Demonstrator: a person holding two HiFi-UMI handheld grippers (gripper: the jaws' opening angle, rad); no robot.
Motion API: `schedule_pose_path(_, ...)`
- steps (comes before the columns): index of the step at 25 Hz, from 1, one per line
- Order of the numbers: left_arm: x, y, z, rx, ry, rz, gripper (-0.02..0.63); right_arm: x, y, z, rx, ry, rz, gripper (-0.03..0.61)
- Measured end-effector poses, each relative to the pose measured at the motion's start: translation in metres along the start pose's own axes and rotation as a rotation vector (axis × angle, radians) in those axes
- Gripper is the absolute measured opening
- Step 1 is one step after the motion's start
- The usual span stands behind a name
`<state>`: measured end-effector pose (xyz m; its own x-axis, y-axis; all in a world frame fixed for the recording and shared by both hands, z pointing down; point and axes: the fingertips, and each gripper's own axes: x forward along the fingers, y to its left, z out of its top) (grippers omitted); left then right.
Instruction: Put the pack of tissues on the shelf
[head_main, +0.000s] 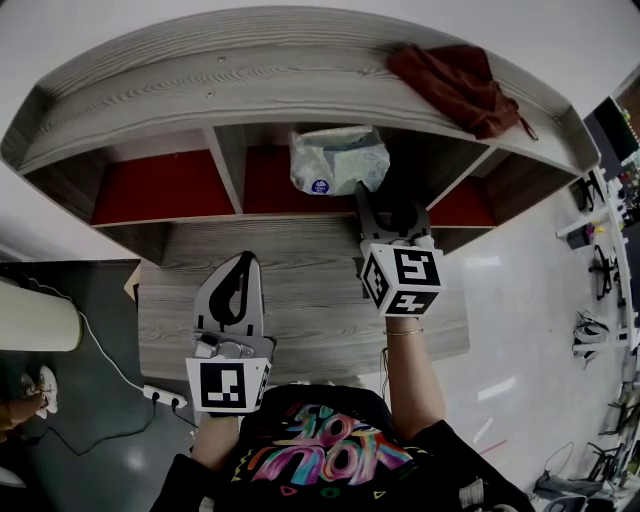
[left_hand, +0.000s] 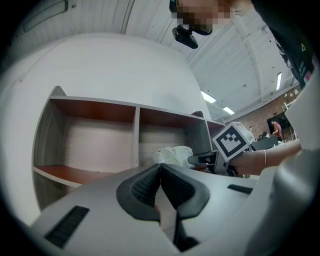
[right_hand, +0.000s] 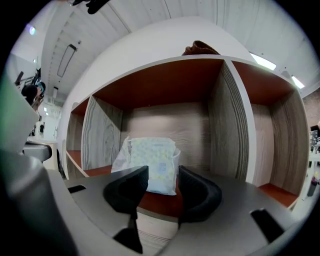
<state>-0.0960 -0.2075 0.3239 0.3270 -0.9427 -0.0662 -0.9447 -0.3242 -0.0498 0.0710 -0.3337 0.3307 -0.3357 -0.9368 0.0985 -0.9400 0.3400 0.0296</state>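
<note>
Resting on the red shelf (right_hand: 156, 202), tissues (right_hand: 150, 162) sit before right gripper (right_hand: 162, 176), jaws parted; left gripper (left_hand: 160, 169) jaws closed, empty.

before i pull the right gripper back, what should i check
1. Pack of tissues on the shelf, middle compartment: ok.
2. Pack standing upright, not leaning: ok.
3. Right gripper jaws apart, pads not pressing the pack: ok.
4. Left gripper shut, empty, held back from the shelf: ok.
5. Pack set back from the shelf's front edge: ok.
6. Pack touching the rear wall: cannot tell.
</note>
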Motion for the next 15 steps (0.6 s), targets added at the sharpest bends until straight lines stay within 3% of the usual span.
schedule_pose_path(10,-0.003,-0.001,0.005,0.007,-0.010,0.004,0.025,-0.012,0.005,0.006,0.004,-0.034,0.042,0.216)
schedule_pose_path(15,-0.002,0.001,0.014,-0.062,-0.041,0.037,0.025,-0.024,0.008,0.010,0.001,-0.048,0.071,0.219)
